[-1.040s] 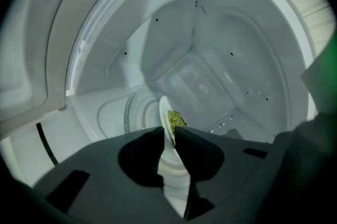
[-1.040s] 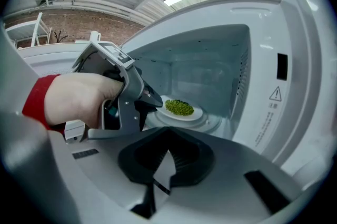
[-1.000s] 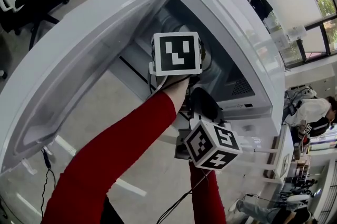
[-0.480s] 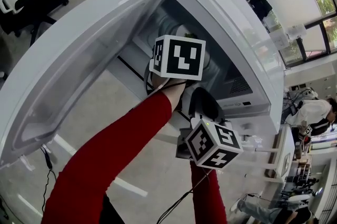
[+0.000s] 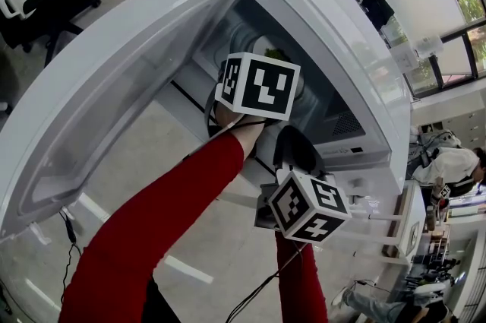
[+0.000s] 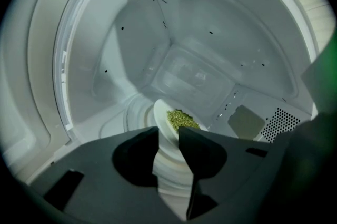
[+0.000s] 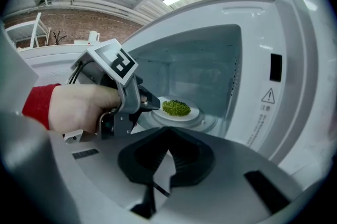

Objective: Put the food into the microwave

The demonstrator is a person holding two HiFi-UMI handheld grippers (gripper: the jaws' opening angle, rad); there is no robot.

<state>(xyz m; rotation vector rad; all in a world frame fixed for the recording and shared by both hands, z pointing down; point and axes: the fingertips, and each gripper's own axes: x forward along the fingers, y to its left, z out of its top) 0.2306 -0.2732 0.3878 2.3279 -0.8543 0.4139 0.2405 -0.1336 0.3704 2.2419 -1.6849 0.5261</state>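
Left gripper (image 6: 168, 132) was clamped on plate (image 6: 159, 111) rim, green food (image 6: 182, 118) just beyond the jaws, inside microwave (image 6: 210, 33). Right gripper (image 7: 167, 157) closed, empty. Risk: a tilted release could spill it.

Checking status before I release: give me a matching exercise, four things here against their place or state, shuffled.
1 left gripper
2 right gripper
3 microwave door
4 green food

A swung open
B heaped on the plate
C jaws shut on the plate's rim
D jaws together, empty, outside the cavity

Pairs: 1-C, 2-D, 3-A, 4-B
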